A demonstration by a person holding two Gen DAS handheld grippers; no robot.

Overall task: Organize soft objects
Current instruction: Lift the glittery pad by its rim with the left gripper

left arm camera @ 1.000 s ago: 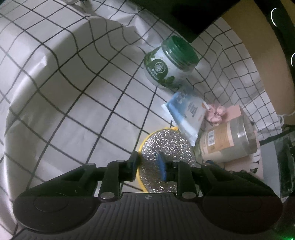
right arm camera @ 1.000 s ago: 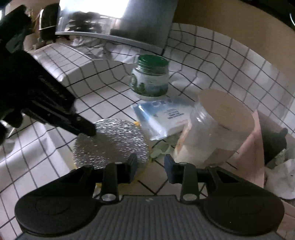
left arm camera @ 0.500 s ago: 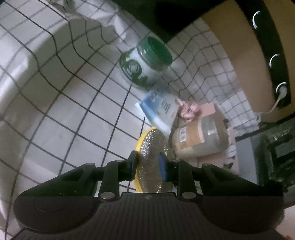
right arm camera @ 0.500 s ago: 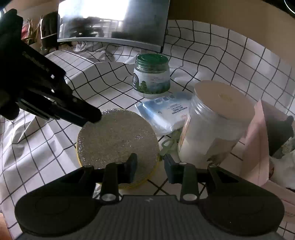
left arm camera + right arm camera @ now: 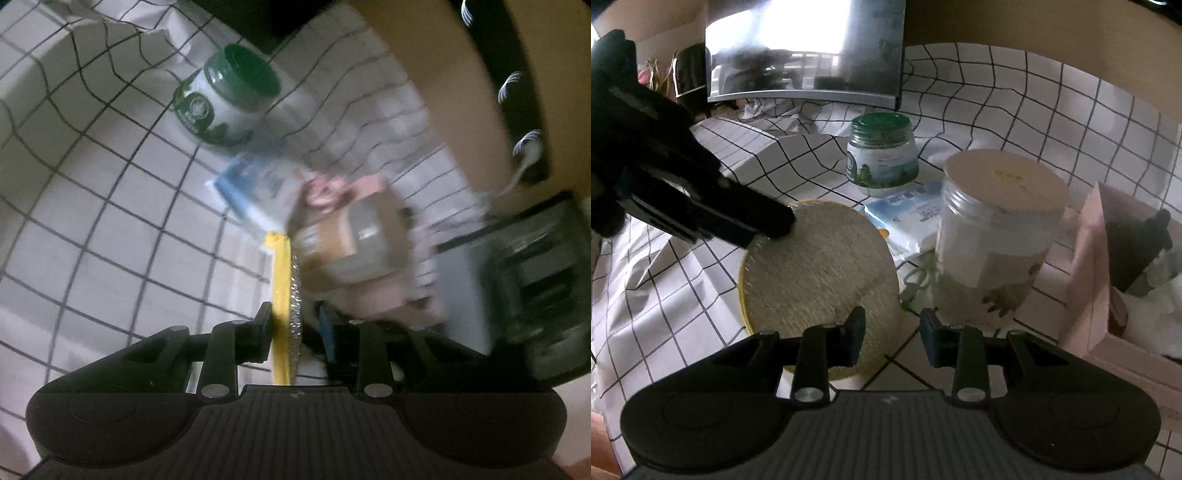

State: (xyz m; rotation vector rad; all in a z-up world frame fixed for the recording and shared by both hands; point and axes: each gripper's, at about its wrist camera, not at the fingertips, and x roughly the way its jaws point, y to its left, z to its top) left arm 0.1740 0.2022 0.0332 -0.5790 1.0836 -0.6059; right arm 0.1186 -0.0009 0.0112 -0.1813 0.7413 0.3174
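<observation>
round sponge pad (image 5: 820, 273): glittery, rough metallic-thread face; soft matt yellow foam backing, seen edge-on in the left wrist view (image 5: 280, 280).
checked white tablecloth (image 5: 683, 295): thin, smooth, creased sheet with a black grid over the tabletop; cloth or plastic cannot be told.
green-lidded jar (image 5: 881, 153): ribbed plastic lid, glossy printed label.
clear jar with a pale flat lid (image 5: 993, 236): transparent shiny plastic wall, matt lid, paper label.
blue-and-white wipes packet (image 5: 908, 218): soft glossy film.
pink box (image 5: 1089, 273): matt card.
right gripper (image 5: 892, 332): matt black plastic, ribbed body, small metal screws.
left gripper (image 5: 295, 326): the same matt black plastic.
</observation>
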